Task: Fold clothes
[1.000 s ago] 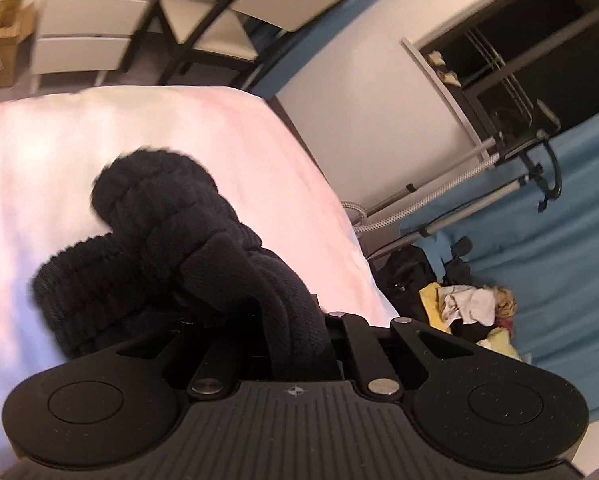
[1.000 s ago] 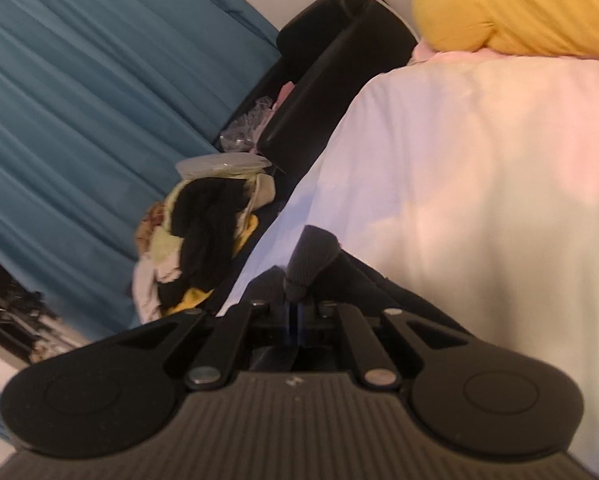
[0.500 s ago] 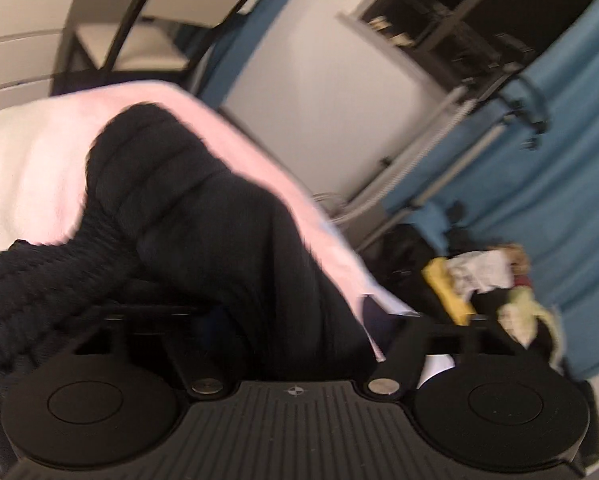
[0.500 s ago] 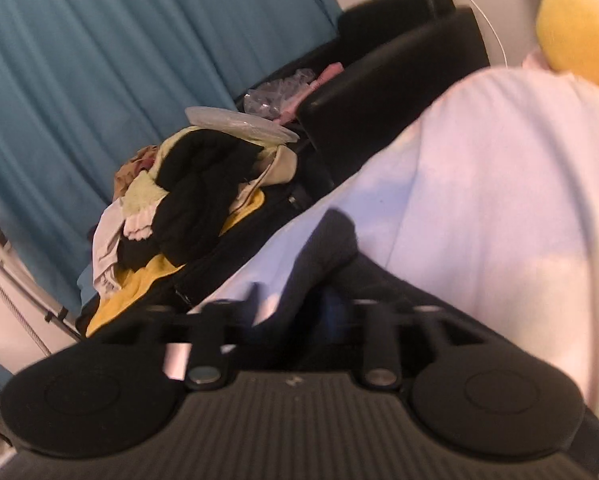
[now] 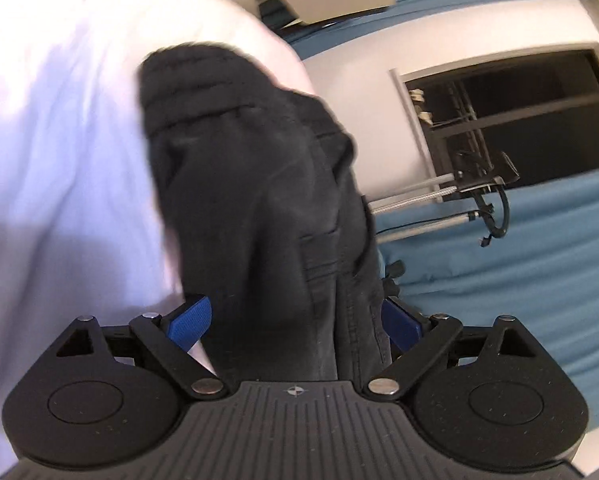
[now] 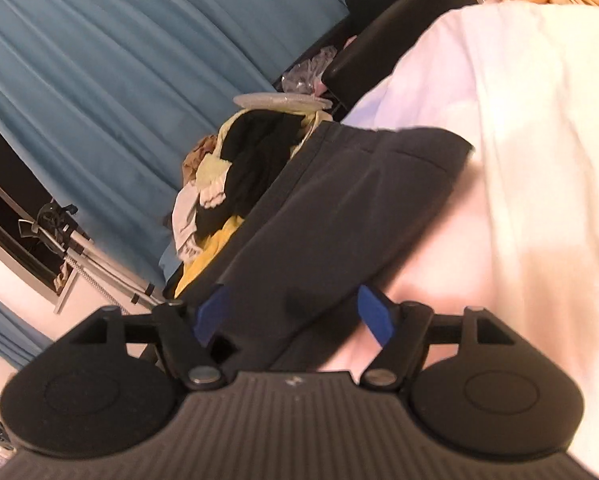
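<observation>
While their jaws are opening, the left tongs (image 5: 295,320) and right tongs (image 6: 295,312) both stand released, each with the dark trousers (image 5: 251,200) lying loose between its blue pads (image 5: 189,318), which do not press on the cloth. From there the trousers stretch flat along the edge of the bed's white sheet (image 6: 519,160). Beyond the bed a pile of mixed clothes (image 6: 227,184) sits before the blue curtain (image 6: 119,80).

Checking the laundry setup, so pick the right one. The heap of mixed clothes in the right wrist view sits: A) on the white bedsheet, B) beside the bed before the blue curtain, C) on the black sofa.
B: the heap of mixed clothes lies off the white bedsheet, against the blue curtain.
</observation>
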